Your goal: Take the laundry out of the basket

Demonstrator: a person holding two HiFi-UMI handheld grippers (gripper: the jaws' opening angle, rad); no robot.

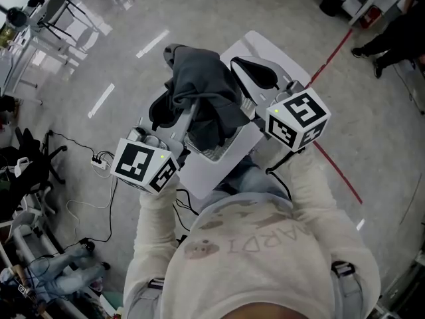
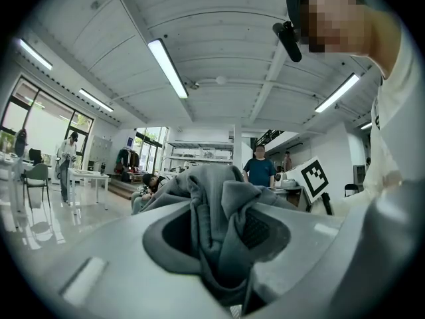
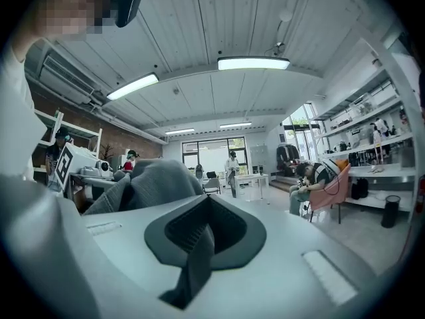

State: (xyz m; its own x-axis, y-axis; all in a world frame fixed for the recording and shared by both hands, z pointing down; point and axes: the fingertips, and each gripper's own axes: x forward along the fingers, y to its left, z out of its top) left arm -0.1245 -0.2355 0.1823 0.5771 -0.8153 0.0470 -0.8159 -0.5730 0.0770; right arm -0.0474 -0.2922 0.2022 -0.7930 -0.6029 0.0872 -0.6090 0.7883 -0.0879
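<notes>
Aloft, left gripper [image 2: 220, 243] and right gripper [image 3: 204, 238] jaws each pinch the grey garment [image 1: 202, 95] over open floor [image 1: 139, 18].

A glossy pale grey floor [image 1: 126, 38] is seen underfoot, crossed by a thin red tape line [image 1: 339, 173]. A white power strip with black cables [image 1: 99, 161] is laid on it at the left. Overhead, a white ribbed ceiling [image 2: 219, 38] is lit by long fluorescent tube lamps [image 2: 168, 68]. Tall glazed windows [image 2: 36, 121] are set along one side, with a white table [image 2: 86, 175] near them. A dark brick wall [image 3: 133, 140] and white wall shelves [image 3: 372, 115] are shown in the right gripper view, and a salmon-coloured chair [image 3: 334, 191] is placed below the shelves.
</notes>
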